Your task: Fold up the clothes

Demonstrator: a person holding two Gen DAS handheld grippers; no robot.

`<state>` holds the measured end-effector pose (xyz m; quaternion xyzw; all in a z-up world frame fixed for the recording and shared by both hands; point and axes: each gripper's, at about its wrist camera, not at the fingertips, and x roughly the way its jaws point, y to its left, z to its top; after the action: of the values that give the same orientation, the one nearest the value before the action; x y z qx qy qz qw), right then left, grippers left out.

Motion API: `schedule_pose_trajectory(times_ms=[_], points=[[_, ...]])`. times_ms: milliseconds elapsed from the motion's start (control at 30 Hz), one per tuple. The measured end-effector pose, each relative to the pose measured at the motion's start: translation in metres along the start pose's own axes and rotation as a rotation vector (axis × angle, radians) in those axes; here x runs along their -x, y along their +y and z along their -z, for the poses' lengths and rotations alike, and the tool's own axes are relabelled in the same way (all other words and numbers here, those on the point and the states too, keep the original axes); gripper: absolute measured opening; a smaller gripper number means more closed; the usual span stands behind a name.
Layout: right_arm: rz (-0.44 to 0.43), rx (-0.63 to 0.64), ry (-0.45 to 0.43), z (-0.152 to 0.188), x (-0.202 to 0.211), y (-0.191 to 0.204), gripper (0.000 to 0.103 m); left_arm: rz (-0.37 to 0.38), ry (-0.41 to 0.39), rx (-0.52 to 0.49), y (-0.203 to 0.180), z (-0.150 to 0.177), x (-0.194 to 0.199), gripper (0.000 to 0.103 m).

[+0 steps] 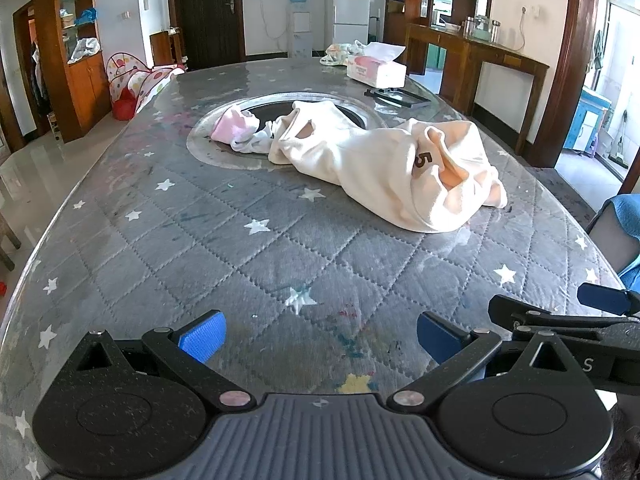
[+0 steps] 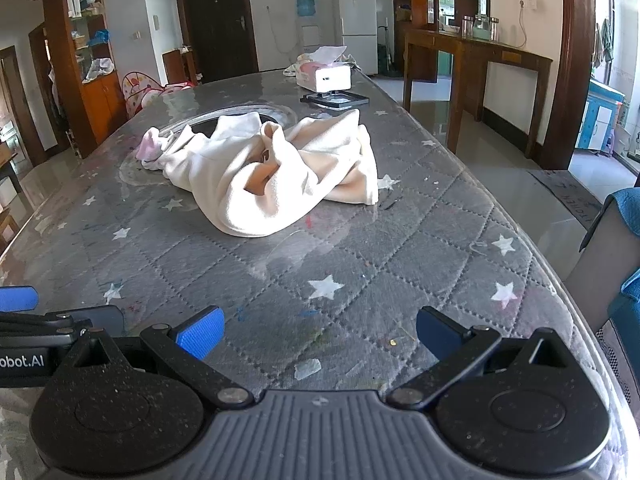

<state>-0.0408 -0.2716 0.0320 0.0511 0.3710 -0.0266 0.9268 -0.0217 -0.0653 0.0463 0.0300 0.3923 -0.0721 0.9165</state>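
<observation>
Hovering low over the near edge of the worktop (image 1: 168,248), both grippers sit side by side with nothing between their fingers. Left gripper (image 1: 318,338): jaws spread wide, blue pads (image 1: 202,340) clear of the quilted cover, nothing held. Pink-and-white small garment (image 1: 236,128) lies at 11 o'clock from it, on the round inset plate (image 1: 208,152) mid-worktop, touching the cream garment (image 1: 372,160) that runs from 12 to 1 o'clock, crumpled in a long heap, a "5" print showing on a fold. Likely just dumped there, not laid out: sleeves and hem can't be told apart. Tissue box (image 1: 376,68) and a flat black frame (image 1: 396,96) sit beyond at 12–1 o'clock, well apart from the clothes, so no obstruction. Right gripper (image 2: 318,334): jaws equally spread, empty; its view puts the cream garment at 11–12 o'clock, well ahead of the fingers. Judgement: this is the pre-reach pose, open jaws ready for a pinch. Folding not yet begun; next move needs the heap spread flat first. Risk: grabbing several layers at once, or dragging the small garment along.
</observation>
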Motion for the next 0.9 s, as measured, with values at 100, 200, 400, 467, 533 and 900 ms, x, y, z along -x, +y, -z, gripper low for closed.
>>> schedule_pose_trajectory(times_ms=[100,200,400,467,533,900], points=[[0.003,0.002,0.003,-0.001,-0.003,0.0,0.103,0.0,0.004,-0.002,0.0,-0.002,-0.003,0.103],[0.006,0.005,0.006,-0.003,-0.007,0.0,0.103,0.0,0.007,-0.005,0.0,-0.005,-0.007,0.103],[0.01,0.007,0.01,-0.009,-0.015,0.001,0.103,0.0,0.01,-0.009,0.001,-0.01,-0.014,0.103],[0.01,0.011,0.009,-0.011,-0.017,0.001,0.103,0.002,0.01,-0.01,0.001,-0.012,-0.016,0.103],[0.009,0.014,0.008,-0.014,-0.019,0.001,0.103,0.006,0.01,-0.005,0.003,-0.015,-0.018,0.103],[-0.004,0.043,-0.011,-0.036,-0.029,0.005,0.103,-0.003,0.004,0.002,0.009,-0.032,-0.029,0.103]])
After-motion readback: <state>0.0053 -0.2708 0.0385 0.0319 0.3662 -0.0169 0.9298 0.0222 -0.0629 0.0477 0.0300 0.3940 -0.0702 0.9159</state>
